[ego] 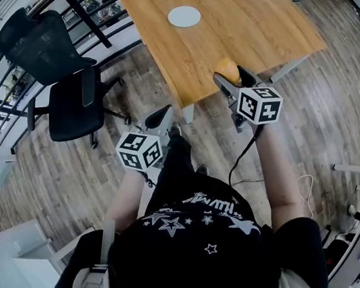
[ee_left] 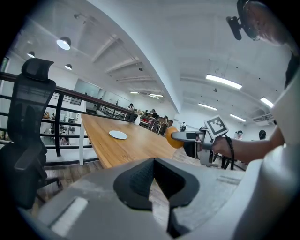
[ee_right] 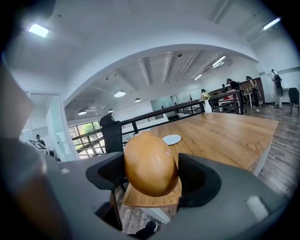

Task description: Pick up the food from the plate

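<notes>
We hold the golden bun clamped in our right gripper over the wooden table's near edge. The white plate lies mid-table. Our left gripper is closed on nothing.

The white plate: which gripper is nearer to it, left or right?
Right. The right gripper, holding a bread roll, is over the table's near edge; the left gripper is off the table, farther from the white plate.
</notes>
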`<state>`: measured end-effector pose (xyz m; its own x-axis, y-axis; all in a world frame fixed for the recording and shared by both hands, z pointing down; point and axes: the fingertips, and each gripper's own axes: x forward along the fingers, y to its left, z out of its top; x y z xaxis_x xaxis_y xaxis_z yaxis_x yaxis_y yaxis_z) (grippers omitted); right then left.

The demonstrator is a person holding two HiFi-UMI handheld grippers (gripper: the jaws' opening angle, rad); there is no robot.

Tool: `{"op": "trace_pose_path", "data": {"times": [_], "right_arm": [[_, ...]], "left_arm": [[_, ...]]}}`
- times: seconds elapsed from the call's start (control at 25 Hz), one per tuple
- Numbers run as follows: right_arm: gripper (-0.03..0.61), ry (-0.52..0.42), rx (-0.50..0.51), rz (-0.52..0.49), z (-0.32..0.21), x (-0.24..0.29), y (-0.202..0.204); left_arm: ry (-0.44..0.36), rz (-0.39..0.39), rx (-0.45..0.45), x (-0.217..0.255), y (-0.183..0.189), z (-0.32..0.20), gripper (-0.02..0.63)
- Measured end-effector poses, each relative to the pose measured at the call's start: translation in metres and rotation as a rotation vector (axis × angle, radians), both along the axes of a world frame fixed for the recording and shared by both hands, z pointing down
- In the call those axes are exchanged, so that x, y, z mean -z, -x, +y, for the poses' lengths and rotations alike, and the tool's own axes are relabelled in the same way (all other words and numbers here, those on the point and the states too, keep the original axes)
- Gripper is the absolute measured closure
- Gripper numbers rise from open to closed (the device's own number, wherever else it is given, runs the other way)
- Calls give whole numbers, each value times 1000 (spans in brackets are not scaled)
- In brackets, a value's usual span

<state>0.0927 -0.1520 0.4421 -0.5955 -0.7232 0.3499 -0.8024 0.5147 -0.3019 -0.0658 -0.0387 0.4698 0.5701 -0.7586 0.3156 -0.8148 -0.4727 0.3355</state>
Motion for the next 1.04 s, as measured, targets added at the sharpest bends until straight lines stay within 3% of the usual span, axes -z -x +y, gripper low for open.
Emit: {"op": "trace_pose_path", "data": {"times": [1.04], "right_arm": [[216, 50, 99, -16, 63, -30, 9]], "left_arm": [[2, -25, 42, 1, -1, 48, 614]]}}
